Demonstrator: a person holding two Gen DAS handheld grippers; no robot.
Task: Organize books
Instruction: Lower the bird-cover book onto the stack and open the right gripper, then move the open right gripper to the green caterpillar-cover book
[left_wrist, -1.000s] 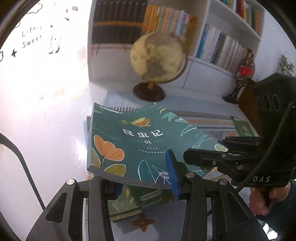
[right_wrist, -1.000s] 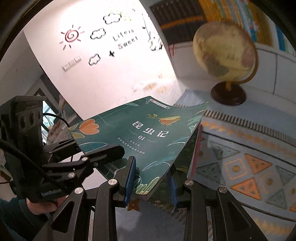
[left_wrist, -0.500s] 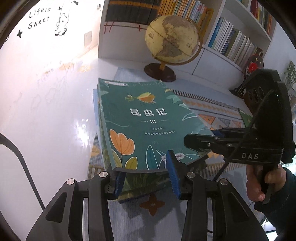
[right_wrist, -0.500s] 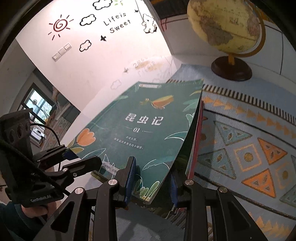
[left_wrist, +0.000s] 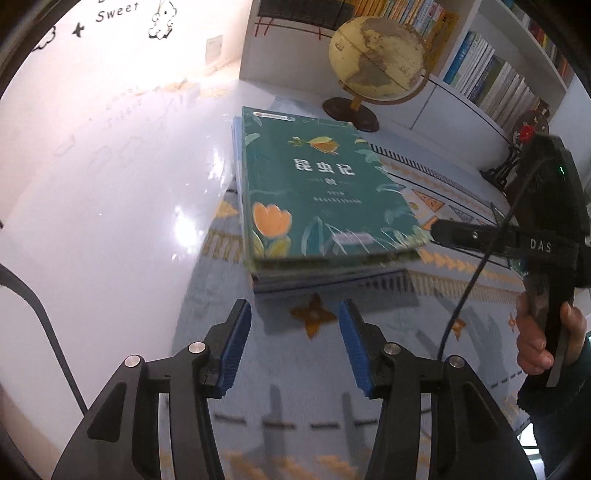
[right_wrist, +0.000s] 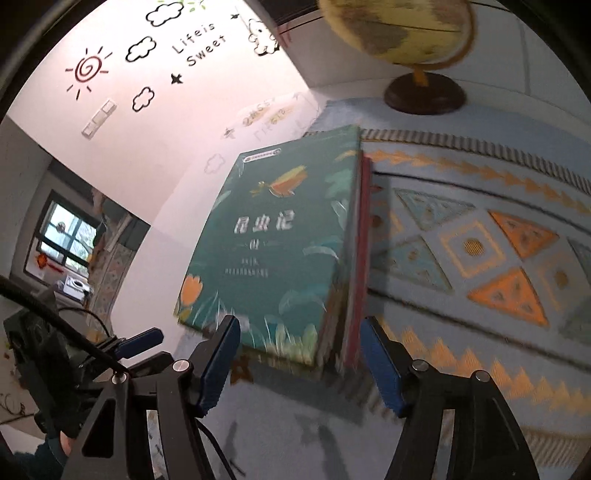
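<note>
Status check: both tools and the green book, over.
Left tool open, nothing between pads. Right tool just opened, book corner between pads, untouched. Green book flat on stack. Globe behind, clear.

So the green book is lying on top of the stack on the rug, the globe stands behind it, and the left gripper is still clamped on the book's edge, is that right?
Not quite. The left gripper is not clamped on the green book: its jaws have just been opening and stand apart, clear of the book with nothing between them, as the left wrist view shows. The book does lie on the stack on the rug, globe behind.

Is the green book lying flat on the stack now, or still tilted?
Flat: the green book lies cover-up, closed, squared on the stack; neither gripper touches it.
</note>
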